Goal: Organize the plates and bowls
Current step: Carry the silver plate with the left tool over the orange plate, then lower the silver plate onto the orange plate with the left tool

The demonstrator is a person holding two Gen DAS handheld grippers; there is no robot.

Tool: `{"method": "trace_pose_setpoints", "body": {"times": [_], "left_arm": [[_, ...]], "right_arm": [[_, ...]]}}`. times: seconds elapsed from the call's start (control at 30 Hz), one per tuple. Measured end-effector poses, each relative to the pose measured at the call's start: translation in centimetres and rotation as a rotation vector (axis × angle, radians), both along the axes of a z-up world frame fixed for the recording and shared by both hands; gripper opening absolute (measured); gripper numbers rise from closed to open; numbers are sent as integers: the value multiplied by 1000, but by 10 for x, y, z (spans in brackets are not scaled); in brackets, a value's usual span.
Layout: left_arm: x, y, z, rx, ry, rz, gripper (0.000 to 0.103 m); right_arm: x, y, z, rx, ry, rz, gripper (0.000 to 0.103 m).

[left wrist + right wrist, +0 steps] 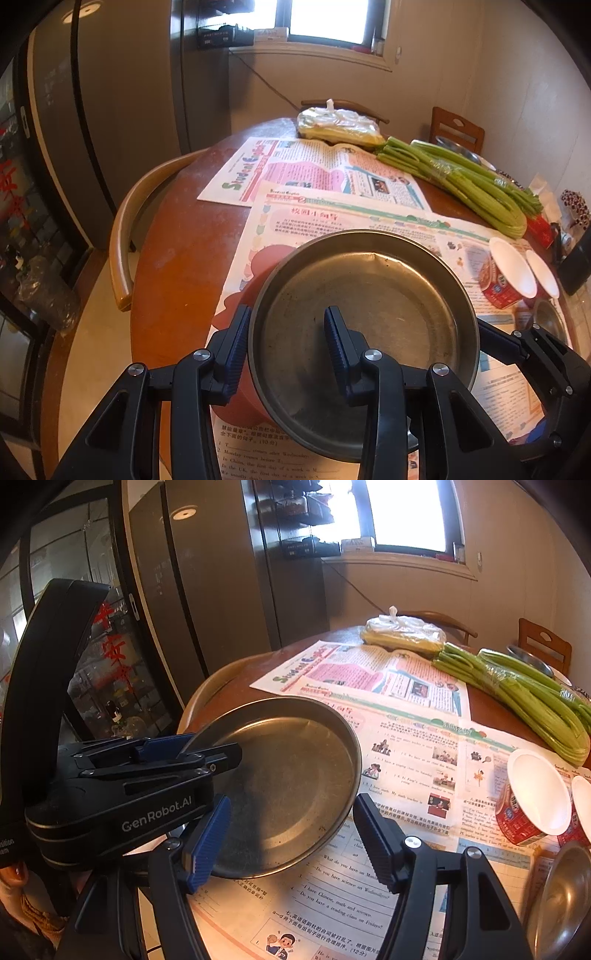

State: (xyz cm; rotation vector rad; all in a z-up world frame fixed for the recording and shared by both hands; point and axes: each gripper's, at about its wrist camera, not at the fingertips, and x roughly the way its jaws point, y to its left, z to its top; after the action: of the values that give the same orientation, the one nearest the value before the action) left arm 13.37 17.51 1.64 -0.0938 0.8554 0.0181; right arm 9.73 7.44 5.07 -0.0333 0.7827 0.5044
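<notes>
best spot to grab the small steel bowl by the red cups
Grip the steel bowl by its thin rim, one finger inside and one outside. The right gripper is open and nearest, so come from its near side; the red cups crowd the far side. The left gripper holds the plate.

"GenRobot.AI" is printed in white on the left gripper [221,755]; "Student English" is read on the far newspaper [258,166]; English exercise lines such as "Do you have" appear on the near newspaper [354,893]
</notes>
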Motion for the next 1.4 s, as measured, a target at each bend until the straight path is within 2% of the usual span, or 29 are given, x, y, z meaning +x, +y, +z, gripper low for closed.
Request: {"method": "trace_pose_setpoints", "body": {"times": [0.43,0.7,1.2,1.4], "left_arm": [[11,5,-19,29,38,16,43],[16,12,-28,20,53,21,43],[14,18,-28,27,27,16,43],[12,24,-25,6,14,20,43]], "right_arm": [[13,11,-22,-32,49,12,69],[21,16,-31,-35,70,21,69],[27,24,-37,-46,65,16,69],[29,26,-39,-50,57,11,69]]}}
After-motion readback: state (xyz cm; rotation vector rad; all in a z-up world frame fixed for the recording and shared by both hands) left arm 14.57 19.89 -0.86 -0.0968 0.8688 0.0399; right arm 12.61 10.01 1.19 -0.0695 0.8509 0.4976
